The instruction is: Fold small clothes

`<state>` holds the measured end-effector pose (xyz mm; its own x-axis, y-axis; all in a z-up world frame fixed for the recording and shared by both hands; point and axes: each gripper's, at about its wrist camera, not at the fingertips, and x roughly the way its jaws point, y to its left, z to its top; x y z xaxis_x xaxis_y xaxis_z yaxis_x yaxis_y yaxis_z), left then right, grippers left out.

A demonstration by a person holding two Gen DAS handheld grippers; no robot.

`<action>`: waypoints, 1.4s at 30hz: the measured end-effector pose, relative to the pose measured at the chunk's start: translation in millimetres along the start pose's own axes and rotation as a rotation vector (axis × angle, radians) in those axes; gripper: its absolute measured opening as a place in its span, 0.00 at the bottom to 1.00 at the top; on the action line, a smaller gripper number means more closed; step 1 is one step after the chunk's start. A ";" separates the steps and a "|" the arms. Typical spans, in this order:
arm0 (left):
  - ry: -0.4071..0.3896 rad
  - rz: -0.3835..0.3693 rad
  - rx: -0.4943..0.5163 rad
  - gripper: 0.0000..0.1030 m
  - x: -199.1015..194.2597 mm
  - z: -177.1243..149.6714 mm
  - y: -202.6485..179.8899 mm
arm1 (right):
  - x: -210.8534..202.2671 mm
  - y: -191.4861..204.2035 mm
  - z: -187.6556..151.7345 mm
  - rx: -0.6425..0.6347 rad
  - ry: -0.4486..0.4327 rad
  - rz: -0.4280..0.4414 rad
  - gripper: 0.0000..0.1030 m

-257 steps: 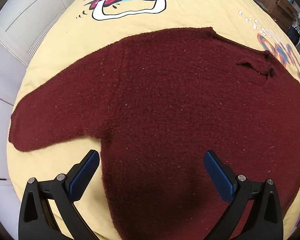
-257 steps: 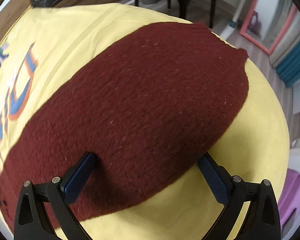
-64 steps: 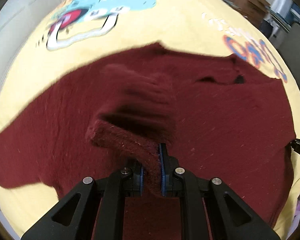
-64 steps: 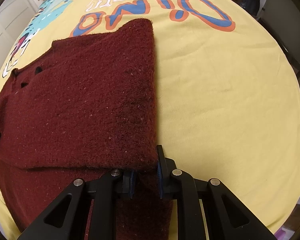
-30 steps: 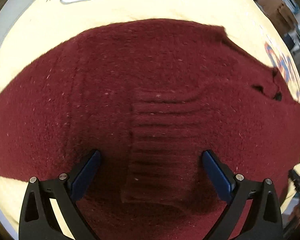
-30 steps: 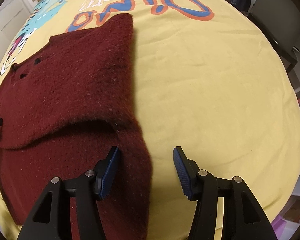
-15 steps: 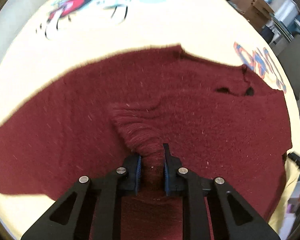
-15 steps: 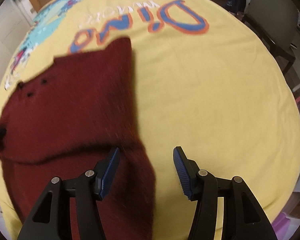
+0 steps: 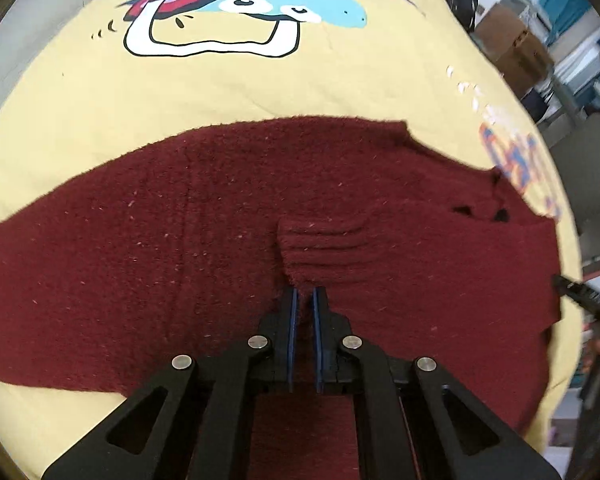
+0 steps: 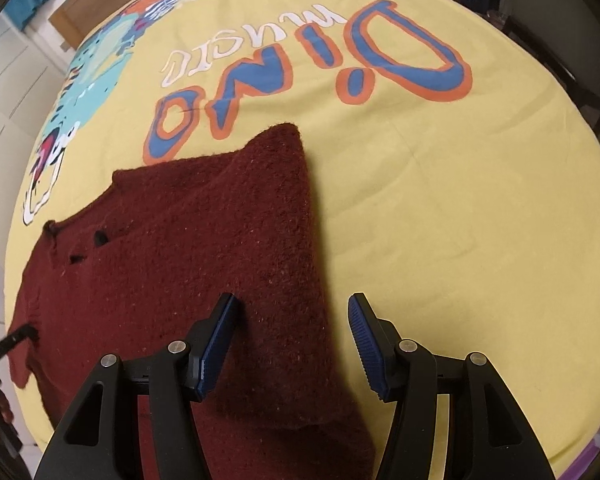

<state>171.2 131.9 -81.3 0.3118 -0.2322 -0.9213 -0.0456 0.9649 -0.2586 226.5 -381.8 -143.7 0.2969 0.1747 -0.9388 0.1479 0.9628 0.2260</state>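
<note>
Covering the bed, a yellow sheet (image 10: pixel 440 184) printed with a cartoon dinosaur (image 9: pixel 260 4) (and "Dino" lettering (image 10: pixel 320 72)) carries the maroon sweater (image 9: pixel 160 240), spread flat with one sleeve folded across its body. Pinching that sleeve's ribbed cuff (image 9: pixel 324 252), the left hand-held gripper (image 9: pixel 303 300) is clamped together. Over the sweater's folded right edge, the right hand-held gripper (image 10: pixel 294 312) hangs with jaws apart.

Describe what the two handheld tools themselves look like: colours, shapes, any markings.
Both match. The left tool and the right tool have matte black plastic frames with triangular cut-outs and round silver screw heads at the joints. Each finger ends in a blue pad with fine ribbing. No cables, lettering or labels show, and the person's sleeves are out of view.
</note>
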 end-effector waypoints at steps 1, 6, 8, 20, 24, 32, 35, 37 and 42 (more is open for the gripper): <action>0.009 -0.010 -0.010 0.09 -1.4 1.8 2.2 | -0.2 -0.7 -1.0 -0.003 0.000 -0.001 0.57; 0.045 -0.004 -0.010 0.49 13.6 13.0 -7.5 | -3.0 -3.6 -5.1 -0.008 -0.001 -0.008 0.57; 0.075 -0.010 -0.005 0.53 21.0 10.8 -11.0 | -3.5 -5.1 -5.5 -0.009 -0.002 -0.012 0.57; 0.122 0.032 0.075 0.10 46.6 5.7 -37.4 | -7.5 -8.6 -8.0 -0.006 -0.004 -0.011 0.57; 0.064 0.022 0.099 0.08 29.9 5.4 -41.6 | -11.4 -7.6 -5.1 -0.019 0.000 -0.005 0.57; 0.004 0.025 0.044 0.08 3.5 14.5 -10.2 | 18.1 10.4 4.9 -0.031 0.070 0.053 0.57; 0.022 0.056 0.066 0.08 19.5 11.5 -15.8 | 28.9 22.3 0.2 -0.083 0.083 0.004 0.25; 0.030 0.075 0.073 0.08 27.9 6.6 -18.7 | 24.3 21.4 -0.4 -0.067 0.062 -0.033 0.19; -0.008 0.124 0.102 0.14 45.9 3.9 -35.0 | 17.4 11.4 -3.0 -0.039 0.051 -0.034 0.17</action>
<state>190.8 87.9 -113.4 0.3175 -0.1096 -0.9419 0.0126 0.9937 -0.1114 230.5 -367.2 -158.2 0.2437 0.1507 -0.9581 0.1201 0.9756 0.1840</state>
